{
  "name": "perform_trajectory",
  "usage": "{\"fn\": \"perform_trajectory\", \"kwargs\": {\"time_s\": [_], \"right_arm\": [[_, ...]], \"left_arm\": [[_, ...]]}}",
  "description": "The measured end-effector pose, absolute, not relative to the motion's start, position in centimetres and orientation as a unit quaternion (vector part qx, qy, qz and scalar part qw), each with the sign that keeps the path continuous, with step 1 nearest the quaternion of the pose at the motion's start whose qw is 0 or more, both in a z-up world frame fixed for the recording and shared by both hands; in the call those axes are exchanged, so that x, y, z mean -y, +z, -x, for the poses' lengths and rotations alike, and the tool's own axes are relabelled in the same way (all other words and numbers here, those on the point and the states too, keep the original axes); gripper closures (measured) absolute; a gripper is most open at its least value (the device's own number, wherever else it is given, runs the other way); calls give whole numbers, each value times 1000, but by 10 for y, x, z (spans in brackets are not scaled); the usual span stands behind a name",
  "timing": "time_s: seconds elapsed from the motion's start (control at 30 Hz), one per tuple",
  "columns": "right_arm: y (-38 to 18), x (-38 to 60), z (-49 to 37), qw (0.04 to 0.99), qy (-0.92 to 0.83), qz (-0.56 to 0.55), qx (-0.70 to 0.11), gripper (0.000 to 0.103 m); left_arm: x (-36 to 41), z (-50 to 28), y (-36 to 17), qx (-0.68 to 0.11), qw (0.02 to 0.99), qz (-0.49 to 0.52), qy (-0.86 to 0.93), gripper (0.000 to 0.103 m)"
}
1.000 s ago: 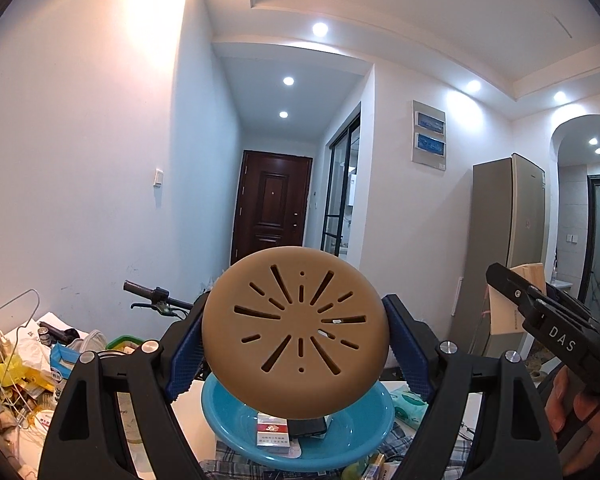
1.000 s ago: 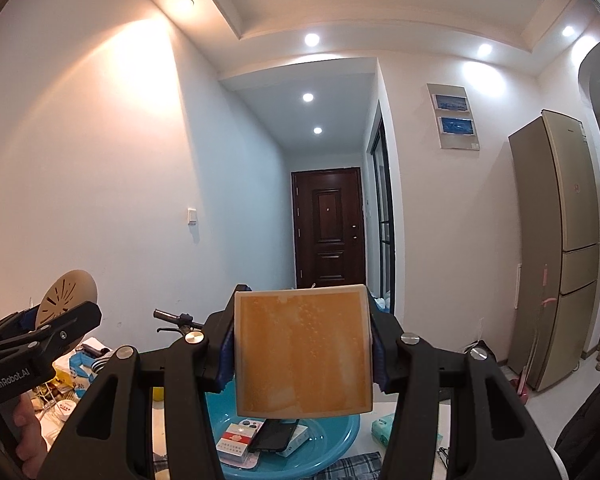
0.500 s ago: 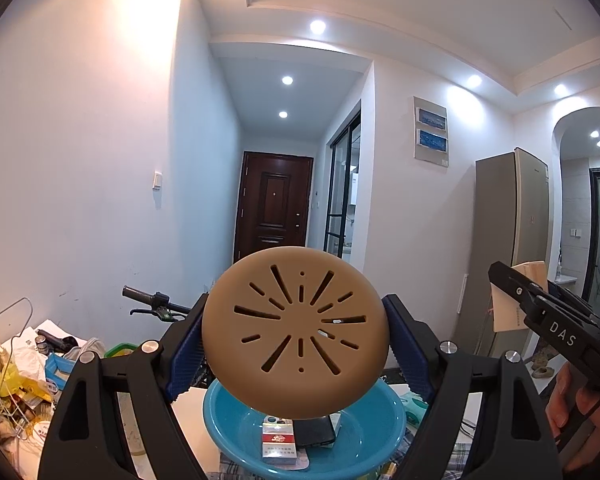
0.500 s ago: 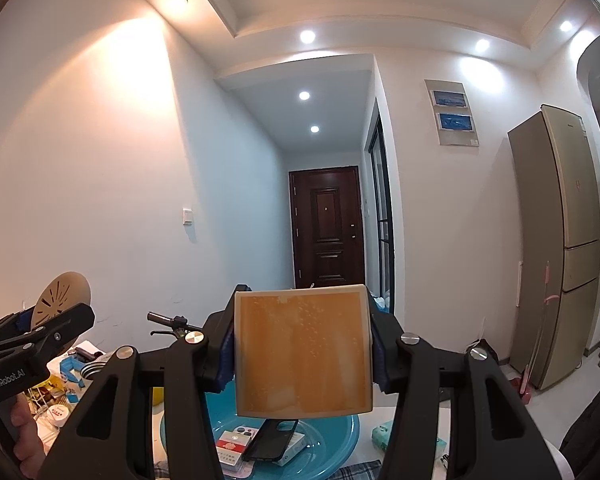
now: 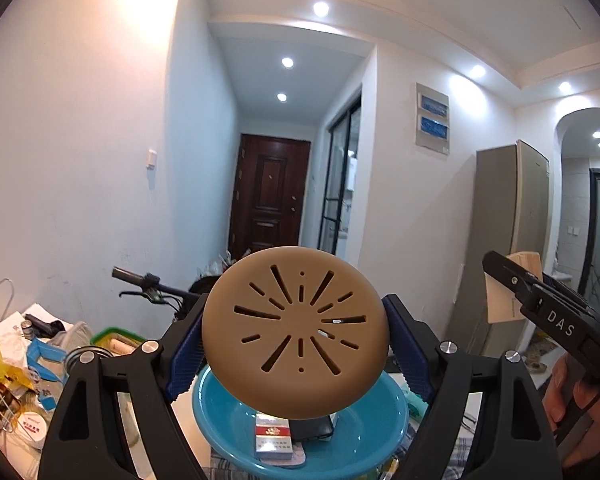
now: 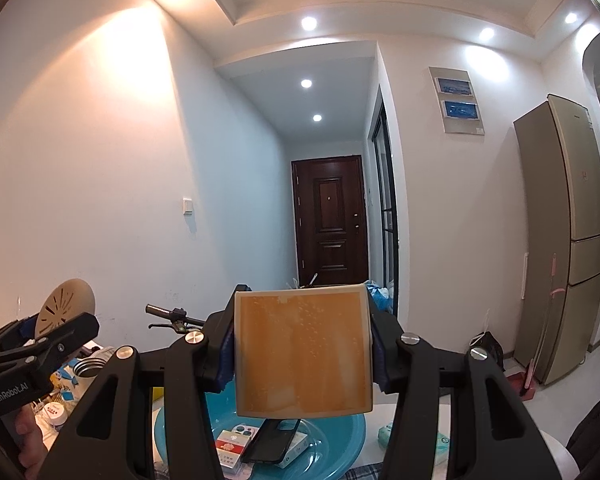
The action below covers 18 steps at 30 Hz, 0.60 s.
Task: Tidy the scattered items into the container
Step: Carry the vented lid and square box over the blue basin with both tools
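Above the blue basin [image 5: 384, 420], both level: left gripper [image 5: 296, 340] clamping brown disc [image 5: 296, 332], right gripper [image 6: 302, 354] square tile [image 6: 302, 352]

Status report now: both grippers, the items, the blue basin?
Left gripper shut on round slotted disc. Right gripper shut on square orange block. Blue basin just below, holding cigarette pack and phone. Nothing in the way.

Round blue plastic basin [image 5: 364, 436] open from above; red-and-white carton [image 5: 273, 436] and black phone [image 6: 274, 442] fill its near floor. Cluttered worktop [image 5: 16, 364] left, black handlebar [image 5: 148, 282] behind it.
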State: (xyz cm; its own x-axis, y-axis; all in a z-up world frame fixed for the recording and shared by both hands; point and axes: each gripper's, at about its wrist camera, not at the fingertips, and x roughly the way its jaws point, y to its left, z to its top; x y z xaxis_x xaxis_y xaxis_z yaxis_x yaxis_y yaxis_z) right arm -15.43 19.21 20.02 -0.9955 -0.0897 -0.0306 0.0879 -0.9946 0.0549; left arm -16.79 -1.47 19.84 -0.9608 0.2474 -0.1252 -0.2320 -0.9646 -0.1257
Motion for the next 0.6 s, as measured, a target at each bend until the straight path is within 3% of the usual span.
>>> {"fn": "perform_trajectory", "kwargs": {"time_s": [0.6], "right_arm": [[182, -189, 194, 55, -996, -70, 20, 53]], "left_arm": [[10, 203, 183, 51, 116, 106, 986, 19]]}}
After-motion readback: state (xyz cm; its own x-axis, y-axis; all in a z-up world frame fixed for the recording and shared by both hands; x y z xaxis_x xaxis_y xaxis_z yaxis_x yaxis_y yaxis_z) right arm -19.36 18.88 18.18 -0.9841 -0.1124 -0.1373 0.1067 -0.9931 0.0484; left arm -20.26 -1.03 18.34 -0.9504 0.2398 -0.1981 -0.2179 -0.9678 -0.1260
